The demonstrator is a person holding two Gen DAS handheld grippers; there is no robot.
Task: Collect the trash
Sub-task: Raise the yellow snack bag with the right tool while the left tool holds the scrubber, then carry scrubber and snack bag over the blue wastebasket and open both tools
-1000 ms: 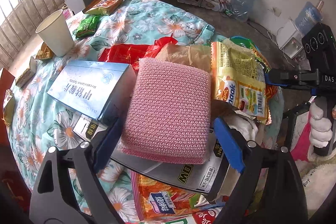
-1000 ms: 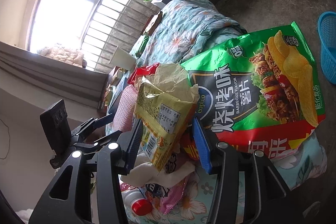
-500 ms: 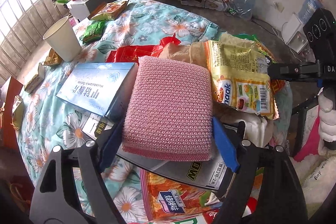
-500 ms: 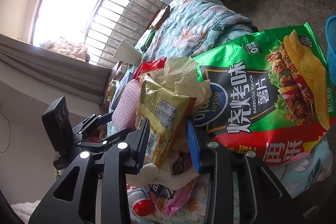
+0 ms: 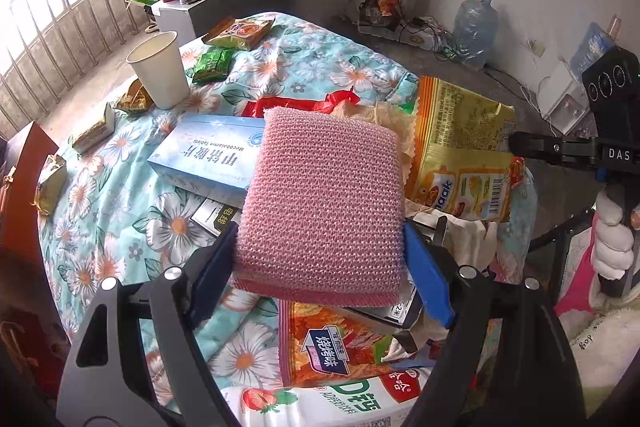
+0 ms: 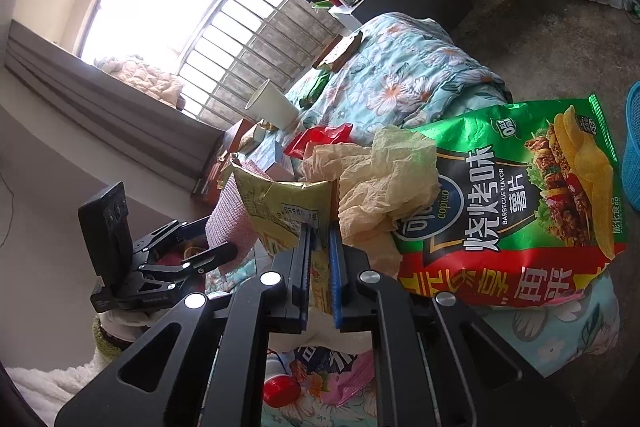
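Observation:
My left gripper [image 5: 320,267] is shut on a pink mesh sponge [image 5: 324,203] and holds it above the trash pile on the flowered tablecloth [image 5: 120,195]. My right gripper [image 6: 320,259] is shut on a yellow snack wrapper [image 6: 284,211], which also shows in the left wrist view [image 5: 460,155]. A crumpled beige paper [image 6: 380,183] and a large green chip bag [image 6: 520,207] lie just right of it. The left gripper with the sponge [image 6: 228,219] shows at the left of the right wrist view.
A white paper cup [image 5: 158,69], a blue tablet box [image 5: 204,155], a red wrapper [image 5: 296,105] and several small snack packs [image 5: 236,33] lie on the table. A milk bottle [image 5: 320,403] and an orange bag [image 5: 328,343] lie near me. A blue basket [image 6: 632,155] stands on the floor.
My right gripper has closed on the yellow wrapper. My left gripper has risen a little with the sponge, and the view has shifted toward the far side of the table.

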